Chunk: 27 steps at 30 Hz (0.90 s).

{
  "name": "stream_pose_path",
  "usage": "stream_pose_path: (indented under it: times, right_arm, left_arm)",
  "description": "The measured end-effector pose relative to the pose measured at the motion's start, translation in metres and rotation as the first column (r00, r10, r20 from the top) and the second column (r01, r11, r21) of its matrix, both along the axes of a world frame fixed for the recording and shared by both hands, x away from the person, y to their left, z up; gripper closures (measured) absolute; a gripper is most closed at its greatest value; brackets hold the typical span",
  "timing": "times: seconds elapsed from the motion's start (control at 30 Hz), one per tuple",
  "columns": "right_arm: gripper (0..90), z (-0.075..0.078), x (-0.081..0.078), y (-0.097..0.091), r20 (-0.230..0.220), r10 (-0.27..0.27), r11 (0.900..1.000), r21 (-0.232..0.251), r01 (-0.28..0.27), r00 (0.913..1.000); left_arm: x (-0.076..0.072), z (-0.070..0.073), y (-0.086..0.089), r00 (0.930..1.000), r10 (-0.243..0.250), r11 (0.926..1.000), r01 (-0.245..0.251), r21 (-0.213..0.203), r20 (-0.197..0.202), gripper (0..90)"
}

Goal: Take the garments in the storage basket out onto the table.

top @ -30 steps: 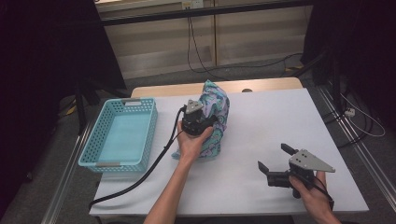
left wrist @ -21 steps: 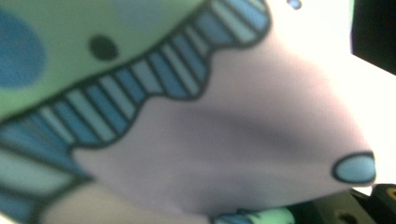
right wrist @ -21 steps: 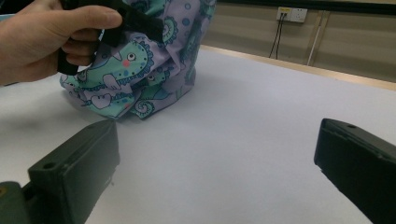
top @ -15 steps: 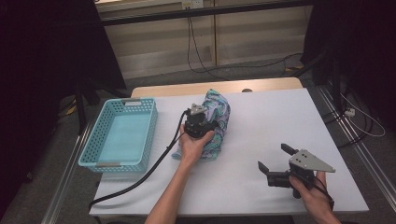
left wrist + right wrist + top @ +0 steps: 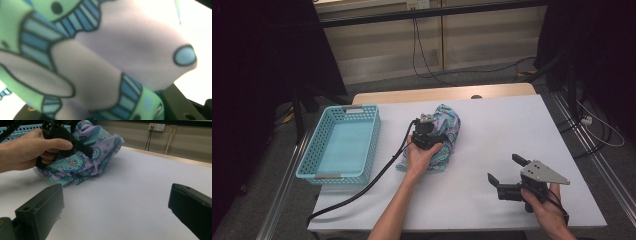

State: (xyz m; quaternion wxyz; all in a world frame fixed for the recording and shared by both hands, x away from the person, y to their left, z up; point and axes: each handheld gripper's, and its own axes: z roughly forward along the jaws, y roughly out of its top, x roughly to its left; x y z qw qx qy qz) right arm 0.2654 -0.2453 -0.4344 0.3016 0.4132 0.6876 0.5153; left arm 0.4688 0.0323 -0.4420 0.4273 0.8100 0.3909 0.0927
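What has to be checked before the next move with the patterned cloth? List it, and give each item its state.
1. Cloth between the jaws of the left gripper: ok. In the left gripper view it bunches close between them.
2. Firm hold on the cloth: cannot tell. The jaws have just been opening, and the fabric hides the pads.
3. Blue basket ready to take something: ok, nothing lies in it.
4. Stretch of table between cloth and basket: ok, bare except for the gripper's cable.
5. Right gripper out of the way: ok. It is open, near the table's front right and apart from the cloth.
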Motion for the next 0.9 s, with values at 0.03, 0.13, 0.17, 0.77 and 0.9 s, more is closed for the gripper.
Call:
stream_pose_path:
  times: [0.03,0.13,0.17,0.77,0.9]
  right_arm:
    - [0.1,0.0,0.0,0.0,-0.001,0.0,1.0,-0.001,0.0,1.0]
    - [0.1,0.0,0.0,0.001,-0.003,0.0,1.0,0.002,0.0,1.0]
    - [0.0,0.0,0.0,0.001,-0.004,0.0,1.0,0.003,0.0,1.0]
    - [0.1,-0.001,0.002,-0.001,-0.01,-0.003,1.0,0.006,0.003,0.9999]
    - [0.1,-0.002,0.001,-0.001,-0.008,0.003,1.0,0.003,-0.003,1.0]
  left_arm:
    - [0.0,-0.001,0.0,1.0,0.0,1.0,0.0,0.003,-0.001,62.4]
    - [0.0,-0.005,-0.003,1.0,-0.005,0.9999,0.004,0.012,0.008,61.5]
    - [0.0,-0.005,-0.004,0.9999,-0.011,0.9995,0.01,0.028,0.012,61.0]
    - [-0.005,0.006,-0.002,0.9954,-0.094,0.9929,0.092,0.076,0.019,15.6]
    - [-0.006,0.01,-0.001,0.9956,-0.092,0.9934,0.09,0.07,0.02,7.1]
